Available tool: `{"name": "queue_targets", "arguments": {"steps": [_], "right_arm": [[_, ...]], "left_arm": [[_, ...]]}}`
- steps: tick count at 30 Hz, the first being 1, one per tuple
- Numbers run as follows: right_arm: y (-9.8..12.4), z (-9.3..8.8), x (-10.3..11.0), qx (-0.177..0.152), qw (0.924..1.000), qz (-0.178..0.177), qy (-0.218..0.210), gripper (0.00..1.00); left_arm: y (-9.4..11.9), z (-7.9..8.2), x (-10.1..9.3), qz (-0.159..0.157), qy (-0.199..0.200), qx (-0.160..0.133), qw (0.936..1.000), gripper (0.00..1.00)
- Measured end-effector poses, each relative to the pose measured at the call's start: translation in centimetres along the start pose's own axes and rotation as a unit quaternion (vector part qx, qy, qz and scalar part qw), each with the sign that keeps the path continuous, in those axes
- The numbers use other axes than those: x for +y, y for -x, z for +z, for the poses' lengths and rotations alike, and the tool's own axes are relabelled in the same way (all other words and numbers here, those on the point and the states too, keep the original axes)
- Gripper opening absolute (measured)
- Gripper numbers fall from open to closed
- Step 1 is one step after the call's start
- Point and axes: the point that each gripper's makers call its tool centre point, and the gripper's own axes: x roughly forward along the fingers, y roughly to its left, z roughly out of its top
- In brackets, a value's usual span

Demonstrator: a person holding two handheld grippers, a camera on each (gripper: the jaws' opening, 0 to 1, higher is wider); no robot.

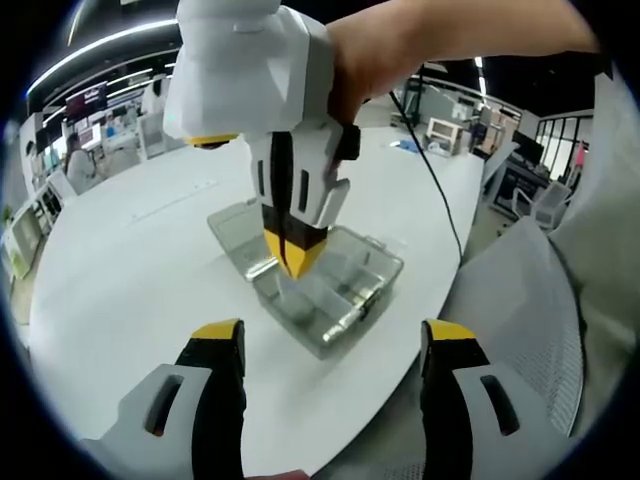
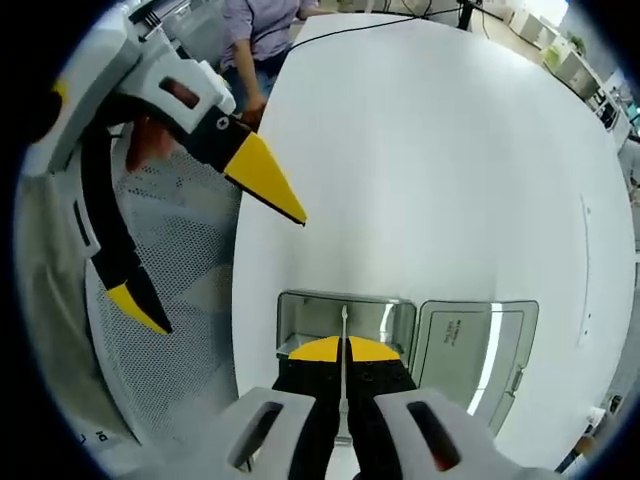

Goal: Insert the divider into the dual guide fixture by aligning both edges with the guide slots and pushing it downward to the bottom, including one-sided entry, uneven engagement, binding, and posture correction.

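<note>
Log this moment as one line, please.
right gripper: shut on divider, above clear box | left gripper: open, idle | box lid: open | divider: not seated

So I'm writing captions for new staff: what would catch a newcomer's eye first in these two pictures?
First, the right gripper coming straight down over the clear plastic box on the white table, its yellow-tipped fingers shut on a thin divider held edge-on above the open compartment. Next, the left gripper, open, hanging at the table's edge by a mesh chair back; the box's lid lies open flat beside it.
</note>
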Motion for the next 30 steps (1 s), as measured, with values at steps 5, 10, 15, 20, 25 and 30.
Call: {"name": "queue_targets", "arguments": {"steps": [5, 10, 15, 20, 25, 30], "right_arm": [[0.06, -0.03, 0.17, -0.002, 1.0000, 0.000, -0.002, 0.00], [-0.06, 0.26, -0.16, -0.011, 0.9999, -0.005, -0.007, 0.00], [-0.22, 0.34, -0.03, -0.024, 0.9996, -0.004, -0.013, 0.00], [-0.34, 0.52, 0.07, -0.041, 0.9991, -0.008, -0.012, 0.00], [-0.27, 0.33, 0.10, -0.048, 0.9987, -0.013, -0.009, 0.00], [-0.37, 0.28, 0.05, -0.059, 0.9980, -0.017, -0.016, 0.00]], "left_arm": [[-0.08, 0.01, 0.06, 0.000, 0.001, 0.000, 1.0000, 0.70], [-0.12, 0.02, -0.02, 0.000, 0.001, 0.001, 1.0000, 0.70], [-0.15, -0.01, -0.05, -0.001, 0.001, 0.002, 1.0000, 0.70], [-0.22, -0.02, -0.18, -0.002, 0.000, 0.003, 1.0000, 0.70], [-0.25, 0.02, -0.19, -0.003, -0.002, 0.004, 1.0000, 0.70], [-0.38, 0.05, -0.17, -0.004, -0.003, 0.004, 1.0000, 0.70]]}}
